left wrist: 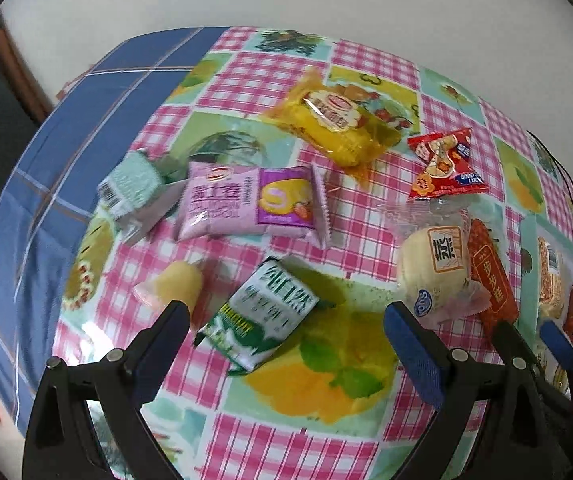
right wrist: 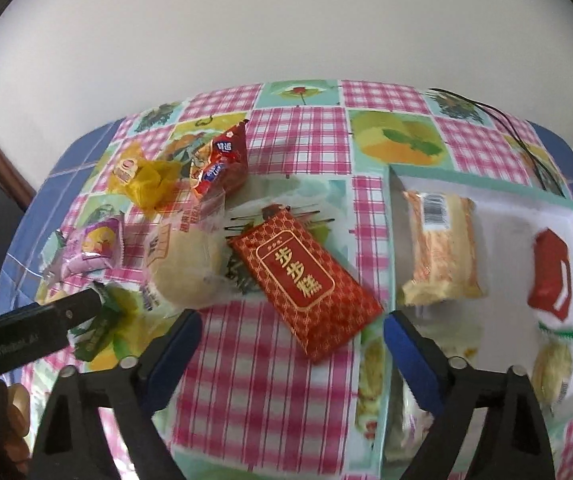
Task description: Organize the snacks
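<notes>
both claws gape empty; only right wrist view shows box (right wrist: 490,184) interior.

Plain white wall (right wrist: 286,32), checked fruit-print tablecloth (left wrist: 246,80) over blue-covered table (left wrist: 66,140)

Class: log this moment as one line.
left claw: open, over green milk packet | right claw: open, over red packet | box: part-filled

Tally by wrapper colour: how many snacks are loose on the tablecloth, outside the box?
Red: 2, small packet, long packet
Green: 2, mint packet, green-white packet
Yellow packet: 1
Purple packet: 1
Clear wrap: 2, large bun, small cake
Total: 8
</notes>
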The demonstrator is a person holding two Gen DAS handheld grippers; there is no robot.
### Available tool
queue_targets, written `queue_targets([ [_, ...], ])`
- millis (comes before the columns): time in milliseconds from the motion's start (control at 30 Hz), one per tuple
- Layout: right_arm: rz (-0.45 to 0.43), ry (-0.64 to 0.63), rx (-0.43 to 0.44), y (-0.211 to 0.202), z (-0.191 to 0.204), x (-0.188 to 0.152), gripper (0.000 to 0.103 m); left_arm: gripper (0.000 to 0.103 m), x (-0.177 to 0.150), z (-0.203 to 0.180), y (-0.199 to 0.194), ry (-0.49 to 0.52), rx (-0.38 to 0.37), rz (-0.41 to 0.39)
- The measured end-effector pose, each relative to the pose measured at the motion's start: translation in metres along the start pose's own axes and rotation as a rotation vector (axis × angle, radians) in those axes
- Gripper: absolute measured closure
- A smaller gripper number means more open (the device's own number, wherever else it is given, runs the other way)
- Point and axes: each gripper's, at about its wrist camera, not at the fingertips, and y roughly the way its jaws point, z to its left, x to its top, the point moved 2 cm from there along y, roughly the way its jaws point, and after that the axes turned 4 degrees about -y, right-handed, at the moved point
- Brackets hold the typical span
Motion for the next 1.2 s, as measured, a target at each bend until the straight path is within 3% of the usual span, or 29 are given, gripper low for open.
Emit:
queue_targets([
  [100, 0.02, -0.023, -0.018, 0.015, 0.0, 0.005, 0.021, 0.006, 0.003, -0.003, 0.01, 0.016, -0.02, 0.01],
  [233, 0.028, -0.056, -0.044, 0.031, -0.002, 0.011, 0.026, 0.015, 0.006, -0.002, 0.019, 0.015, -0.035, 0.029],
  [533, 0.019, -0.117, -0.039, 0.052, 0.001, 0.02, 0.028, 0.017, 0.011, -0.003, 0.032, 0.031, -0.048, 0.052],
  [733, 0.043, -0.122, -0.04, 0.056, 0.002, 0.016, 0.034, 0.018, 0.007, 0.0, 0.045, 0.002, -0.07, 0.113],
  [967, 0.061, -0.136, -0.05, 0.05, 0.007, 0.008, 0.049, 0.037, 0.004, -0.002, 0.046, 0.018, -0.049, 0.125],
  [1033, 0.067, -0.138, -0.054, 0.047, 0.008, 0.006, 0.05, 0.052, 0.002, -0.003, 0.045, 0.027, -0.033, 0.122],
  [1100, 0.075, -0.132, -0.057, 0.045, 0.008, 0.003, 0.051, 0.06, 0.0, -0.003, 0.044, 0.022, -0.037, 0.121],
  [1200, 0.085, -0.125, -0.058, 0.041, 0.008, -0.001, 0.052, 0.061, -0.004, -0.002, 0.041, 0.014, -0.042, 0.123],
])
